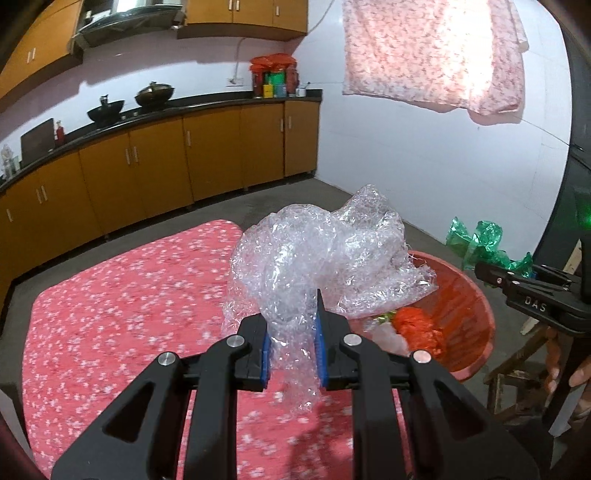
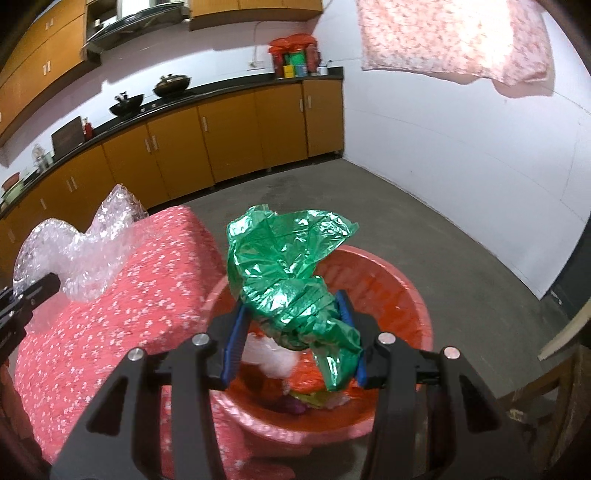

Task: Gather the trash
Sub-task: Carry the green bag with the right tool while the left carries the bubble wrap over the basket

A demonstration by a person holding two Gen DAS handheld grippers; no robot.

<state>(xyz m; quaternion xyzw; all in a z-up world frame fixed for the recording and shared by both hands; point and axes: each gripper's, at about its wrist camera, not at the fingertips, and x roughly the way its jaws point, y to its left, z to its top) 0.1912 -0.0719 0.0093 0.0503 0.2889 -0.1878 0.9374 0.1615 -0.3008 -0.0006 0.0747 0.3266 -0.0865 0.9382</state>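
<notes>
A home kitchen: orange-brown cabinets (image 1: 207, 147) under a dark counter (image 1: 207, 105) along the far left wall, woks (image 1: 105, 109) on it, a range hood (image 1: 125, 22) above.

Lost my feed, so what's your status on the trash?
Left tool shut on bubble wrap. Right tool shut on green bag, over red basin. Nothing blocking.

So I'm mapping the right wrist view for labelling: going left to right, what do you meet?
Left gripper → bubble wrap → floral tablecloth → green plastic bag in the right gripper → red basin.
</notes>
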